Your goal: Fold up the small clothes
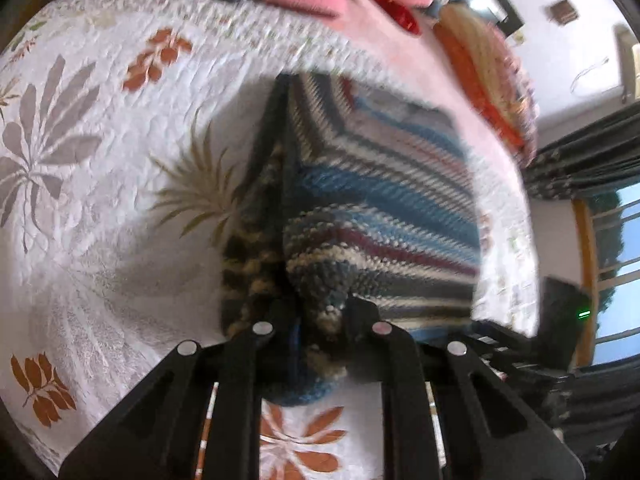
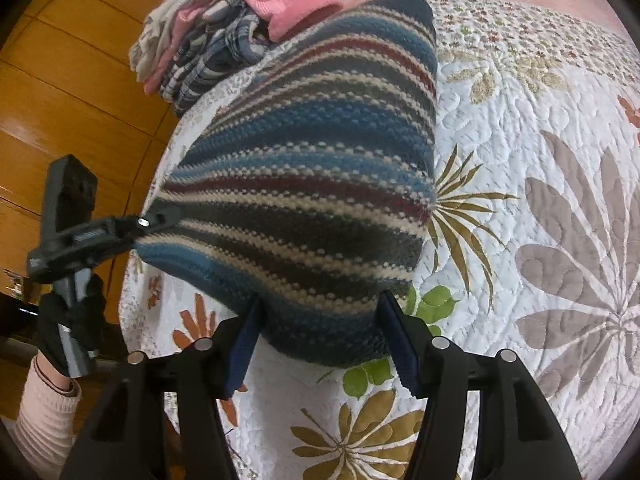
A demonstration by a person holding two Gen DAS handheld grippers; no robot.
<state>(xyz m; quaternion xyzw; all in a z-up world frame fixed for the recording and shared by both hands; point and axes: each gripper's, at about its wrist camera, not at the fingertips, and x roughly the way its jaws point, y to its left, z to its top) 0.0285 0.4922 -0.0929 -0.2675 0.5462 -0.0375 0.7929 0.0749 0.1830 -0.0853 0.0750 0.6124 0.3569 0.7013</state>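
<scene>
Nearest in the right wrist view: right gripper (image 2: 320,332) spread wide, blue-padded fingers (image 2: 244,344) either side of the near rounded corner of the striped knit garment (image 2: 304,184), not pinching it. Beneath, floral quilt (image 2: 520,240) on the bed, with a broad bare stretch to the right of the garment's folded right edge. Off to the left, close to the quilt's edge, left gripper (image 2: 160,216) clamped on the garment's left corner, held by a gloved hand (image 2: 68,320) in a pale sleeve, wooden panelling behind. Farther back, pile of clothes (image 2: 224,32) lying at the garment's far corner; whether touching, cannot tell.

Nearest in the left wrist view: left gripper (image 1: 316,312) closed on a bunched fold of the striped knit garment (image 1: 380,184), fabric lifted and stretched away toward the far side. Open floral quilt (image 1: 100,140) to the left. Beyond its scalloped far edge, pink bedding and more clothes, blurred.
</scene>
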